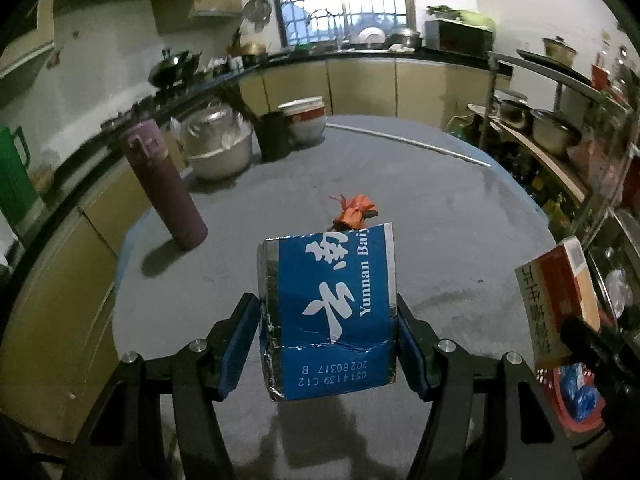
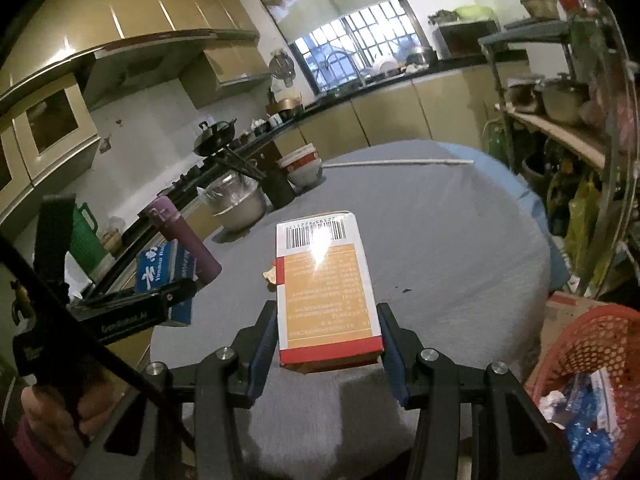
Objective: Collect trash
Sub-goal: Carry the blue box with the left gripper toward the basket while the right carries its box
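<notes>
Over the desk point(image 1: 460, 216): both grippers loaded.
Left gripper point(image 1: 328, 344) clamps blue box point(image 1: 332, 312); right gripper point(image 2: 328, 346) clamps orange box point(image 2: 326, 284), long axis forward. Basket point(image 2: 592, 344) right of right gripper, nearer it.

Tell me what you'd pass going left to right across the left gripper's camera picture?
Green jug → purple bottle → silver pot → blue box held in the left gripper → orange and red box.
</notes>
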Demonstrator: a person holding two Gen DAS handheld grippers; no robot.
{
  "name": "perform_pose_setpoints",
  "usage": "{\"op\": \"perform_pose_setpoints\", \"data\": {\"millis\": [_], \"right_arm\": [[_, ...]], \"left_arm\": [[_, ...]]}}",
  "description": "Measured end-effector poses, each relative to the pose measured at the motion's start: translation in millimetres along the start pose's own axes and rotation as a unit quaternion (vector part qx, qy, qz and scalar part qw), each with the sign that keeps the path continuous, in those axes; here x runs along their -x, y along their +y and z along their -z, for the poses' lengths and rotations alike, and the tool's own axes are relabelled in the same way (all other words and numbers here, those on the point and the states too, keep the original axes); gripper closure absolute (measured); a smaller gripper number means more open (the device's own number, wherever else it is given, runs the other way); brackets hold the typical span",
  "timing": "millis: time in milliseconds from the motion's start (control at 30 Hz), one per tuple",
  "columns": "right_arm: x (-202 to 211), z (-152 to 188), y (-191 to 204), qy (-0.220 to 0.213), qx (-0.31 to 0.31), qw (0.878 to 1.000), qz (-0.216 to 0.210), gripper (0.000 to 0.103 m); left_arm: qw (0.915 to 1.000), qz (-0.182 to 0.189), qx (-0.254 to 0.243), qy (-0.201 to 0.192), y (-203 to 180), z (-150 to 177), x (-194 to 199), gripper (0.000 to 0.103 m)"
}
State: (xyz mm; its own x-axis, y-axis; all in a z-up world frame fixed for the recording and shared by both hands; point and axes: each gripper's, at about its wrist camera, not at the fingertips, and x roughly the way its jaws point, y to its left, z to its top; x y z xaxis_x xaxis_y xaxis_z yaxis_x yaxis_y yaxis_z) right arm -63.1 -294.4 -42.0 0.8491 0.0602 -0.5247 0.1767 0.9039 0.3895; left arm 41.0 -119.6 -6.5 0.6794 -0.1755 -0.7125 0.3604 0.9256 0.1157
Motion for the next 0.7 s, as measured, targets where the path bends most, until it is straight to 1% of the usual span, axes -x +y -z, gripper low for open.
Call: {"op": "perform_pose_setpoints", "data": {"millis": [100,233,700], "right_arm": [[12,2,1,-0.007,0.01,1.0,0.009,0.052],[25,4,-6,-0.014,0.005,1.0,0.015,0.052],[68,13,-47,-0.034,-0.023,0.998,0.055,0.052]], "left_arm": [[0.9999,0.007,-0.011,-0.003,-6,5,6,0.037],[0.9992,0.023,-0.032,-0.002,-21,13,13,0.037],[0.9941,0.046,-0.098,-0.005,-80,27,35,0.037]]}}
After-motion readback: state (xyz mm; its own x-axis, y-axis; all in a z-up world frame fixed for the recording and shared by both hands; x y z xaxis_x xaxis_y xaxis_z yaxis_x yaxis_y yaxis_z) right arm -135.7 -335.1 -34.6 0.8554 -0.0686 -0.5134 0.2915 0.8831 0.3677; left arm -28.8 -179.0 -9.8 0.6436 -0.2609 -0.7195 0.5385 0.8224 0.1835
